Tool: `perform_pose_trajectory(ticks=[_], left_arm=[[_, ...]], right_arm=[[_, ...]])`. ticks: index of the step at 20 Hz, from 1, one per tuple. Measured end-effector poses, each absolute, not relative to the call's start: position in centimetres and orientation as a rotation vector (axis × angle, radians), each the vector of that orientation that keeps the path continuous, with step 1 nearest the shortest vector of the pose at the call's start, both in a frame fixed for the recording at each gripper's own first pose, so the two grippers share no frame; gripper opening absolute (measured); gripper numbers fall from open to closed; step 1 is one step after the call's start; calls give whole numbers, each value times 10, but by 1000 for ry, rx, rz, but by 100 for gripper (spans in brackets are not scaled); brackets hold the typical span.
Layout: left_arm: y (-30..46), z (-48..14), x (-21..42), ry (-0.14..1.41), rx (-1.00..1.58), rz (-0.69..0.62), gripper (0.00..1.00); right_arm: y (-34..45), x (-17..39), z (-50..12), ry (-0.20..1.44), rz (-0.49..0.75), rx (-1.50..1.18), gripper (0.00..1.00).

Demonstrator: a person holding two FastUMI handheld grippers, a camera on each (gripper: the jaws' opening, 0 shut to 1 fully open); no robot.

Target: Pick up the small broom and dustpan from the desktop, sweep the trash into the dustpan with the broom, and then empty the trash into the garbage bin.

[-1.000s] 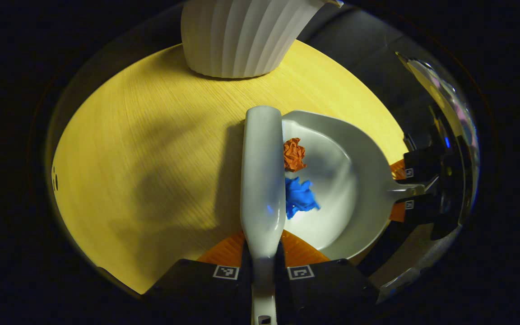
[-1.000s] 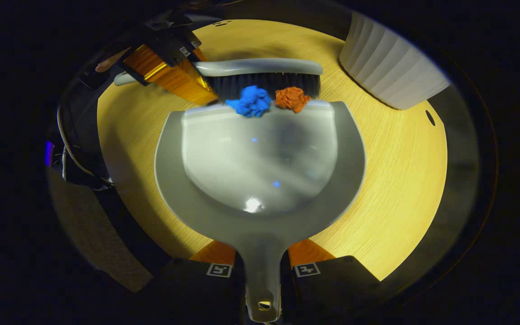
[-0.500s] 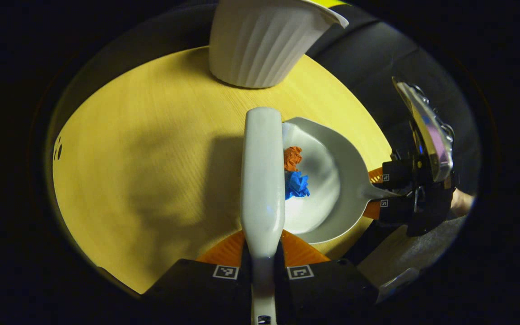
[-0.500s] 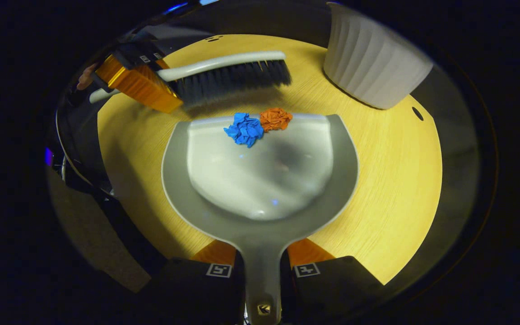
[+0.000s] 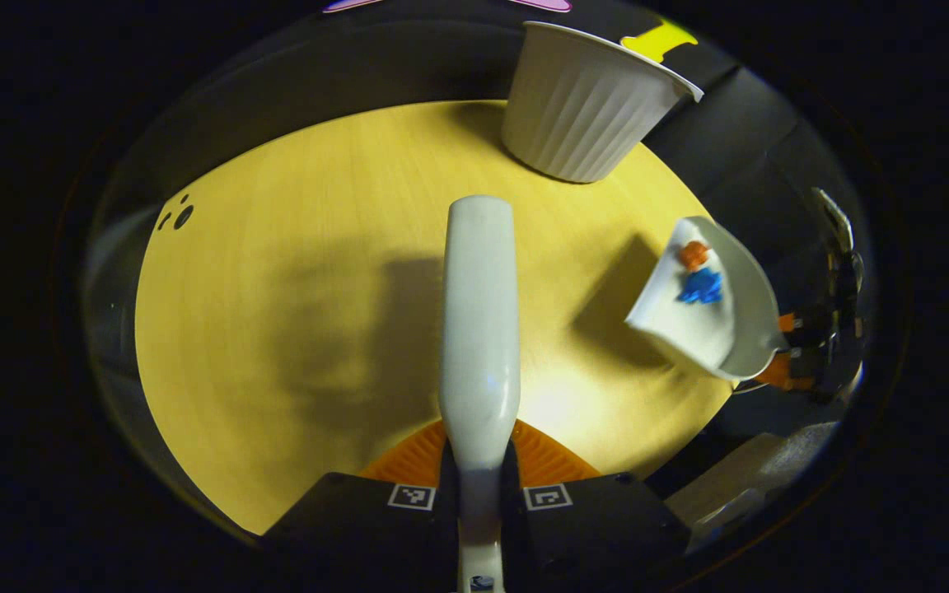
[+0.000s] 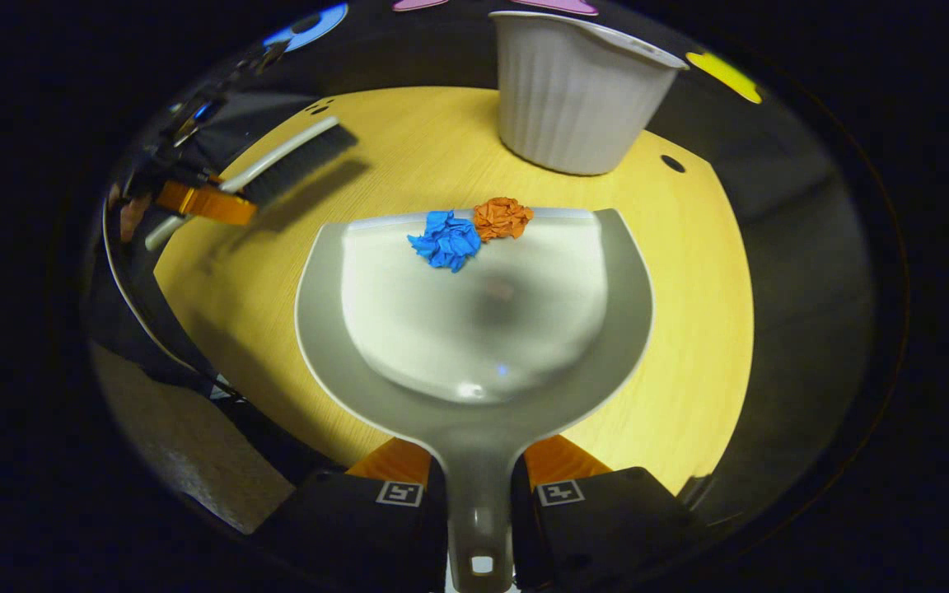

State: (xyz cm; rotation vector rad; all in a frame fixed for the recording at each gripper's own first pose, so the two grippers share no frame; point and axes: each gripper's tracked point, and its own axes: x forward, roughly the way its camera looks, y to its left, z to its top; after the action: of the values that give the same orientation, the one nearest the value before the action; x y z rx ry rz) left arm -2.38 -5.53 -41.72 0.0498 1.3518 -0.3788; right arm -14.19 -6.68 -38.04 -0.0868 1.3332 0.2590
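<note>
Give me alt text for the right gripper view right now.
The right gripper is shut on the handle of a grey dustpan with a blue paper wad and an orange paper wad near its front lip. Beyond stands a white ribbed bin on the yellow desktop.

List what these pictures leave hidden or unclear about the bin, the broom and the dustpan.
- Garbage bin: its inside is hidden by its own wall in both views.
- Broom: in the left gripper view its back covers the bristles.
- Dustpan: whether it is clear of the table is unclear in the right gripper view.
- Blue paper ball and orange paper ball: too small in the left gripper view to tell whether they touch.
</note>
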Motion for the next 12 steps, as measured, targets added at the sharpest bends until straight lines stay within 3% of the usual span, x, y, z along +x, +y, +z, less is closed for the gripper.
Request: perform_pose_trajectory(ticks=[2, 3, 7, 12], left_arm=[[-40, -422, -38, 1365, 31, -367, 25], [-35, -424, -44, 1371, 28, -366, 24], [-23, -430, -70, 1373, 39, -387, 25], [-11, -437, -101, 1384, 26, -429, 25]], right_arm=[[-80, -133, -354, 1337, 200, -77, 40], [-85, -128, -343, 1339, 172, -66, 30], [-109, -111, -291, 1312, 51, 4, 40], [-140, -73, -231, 1287, -32, 29, 35]])
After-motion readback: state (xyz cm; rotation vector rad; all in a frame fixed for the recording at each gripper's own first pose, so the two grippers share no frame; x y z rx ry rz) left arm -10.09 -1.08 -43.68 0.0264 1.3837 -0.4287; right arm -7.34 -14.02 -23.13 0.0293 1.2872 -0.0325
